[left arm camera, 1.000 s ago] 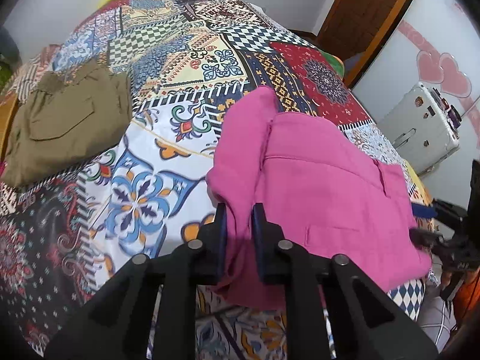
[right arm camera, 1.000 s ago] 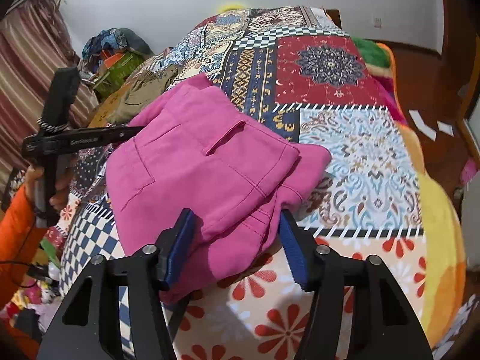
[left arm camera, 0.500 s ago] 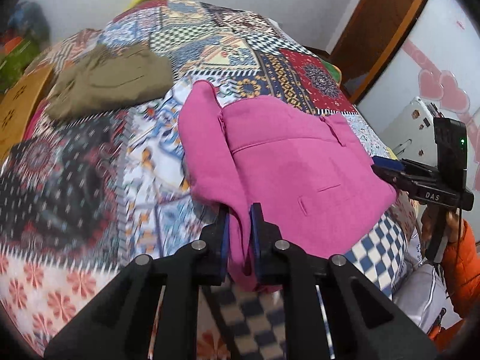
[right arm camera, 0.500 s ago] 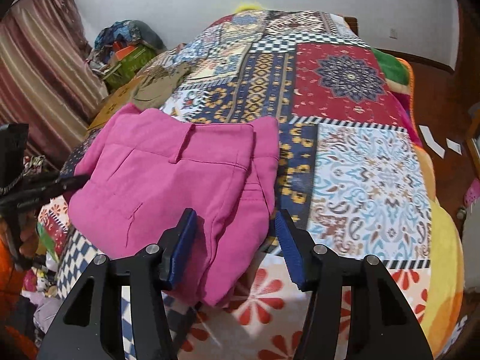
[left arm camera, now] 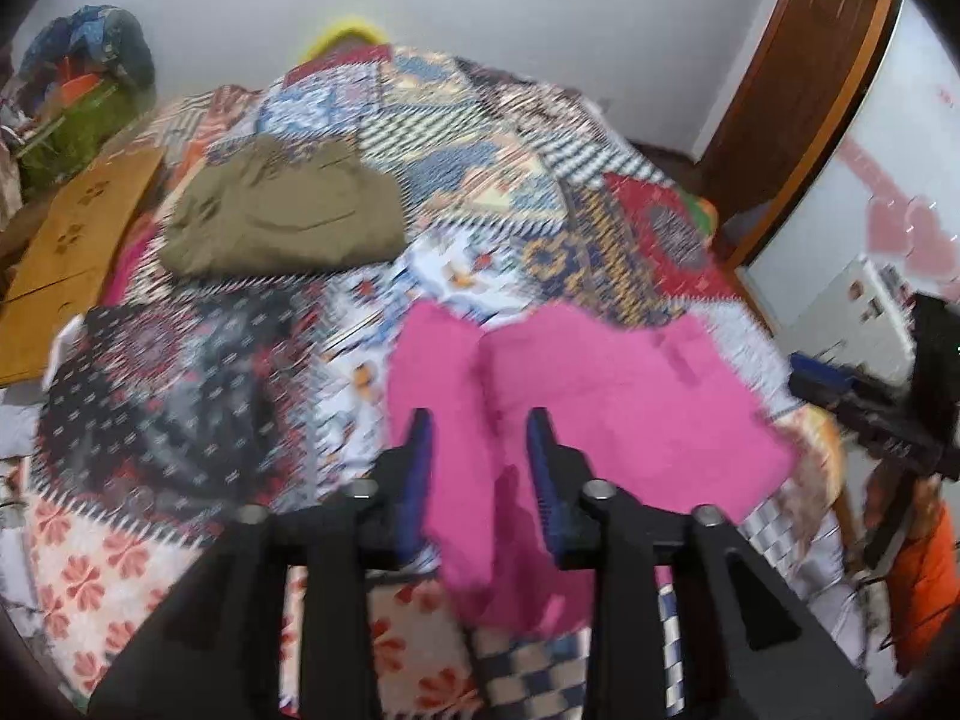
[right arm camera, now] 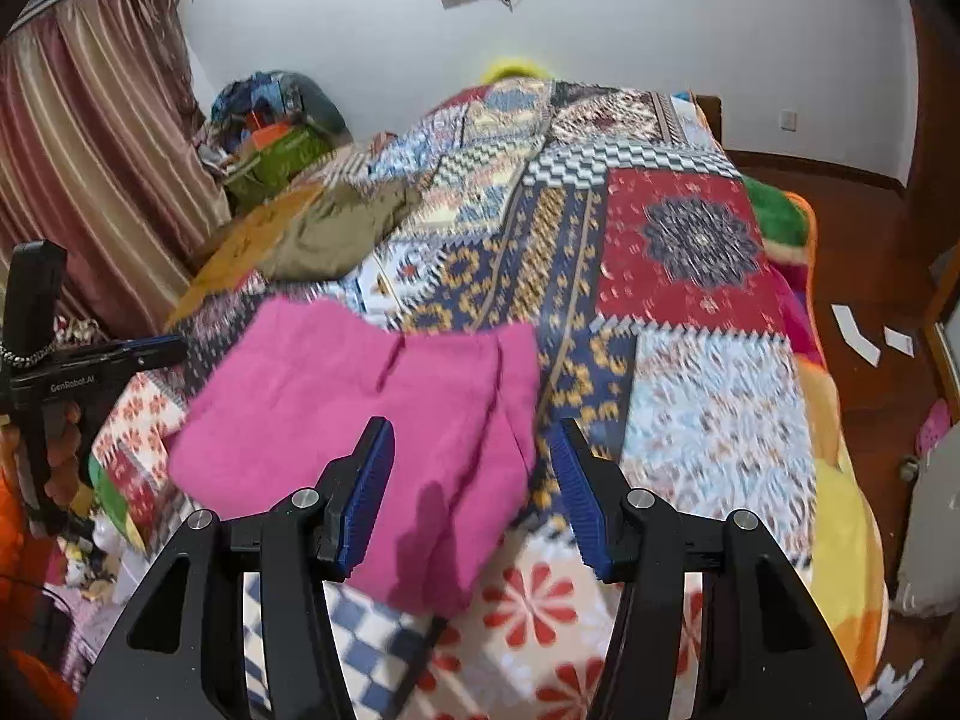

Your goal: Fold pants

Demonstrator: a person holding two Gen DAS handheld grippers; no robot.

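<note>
The folded pink pants [left arm camera: 600,408] lie flat on the patterned bedspread near the bed's front edge; they also show in the right wrist view [right arm camera: 360,414]. My left gripper [left arm camera: 480,462] is open, its blue pads to either side of the pants' near left edge, holding nothing. My right gripper [right arm camera: 474,480] is open wide just above the pants' near right corner, empty. The right gripper shows at the right of the left wrist view [left arm camera: 864,402]. The left gripper shows at the left of the right wrist view [right arm camera: 90,360].
Folded olive pants [left arm camera: 282,222] lie farther back on the bed [right arm camera: 690,240]. A wooden board [left arm camera: 66,264] and a heap of clutter [right arm camera: 270,138] stand at the bed's left. A white suitcase [left arm camera: 840,312] and a door are to the right.
My left gripper has opened and let go of the pink pants' edge. Both grippers have pulled back and tilted up. The pants now rest flat on the bed.
</note>
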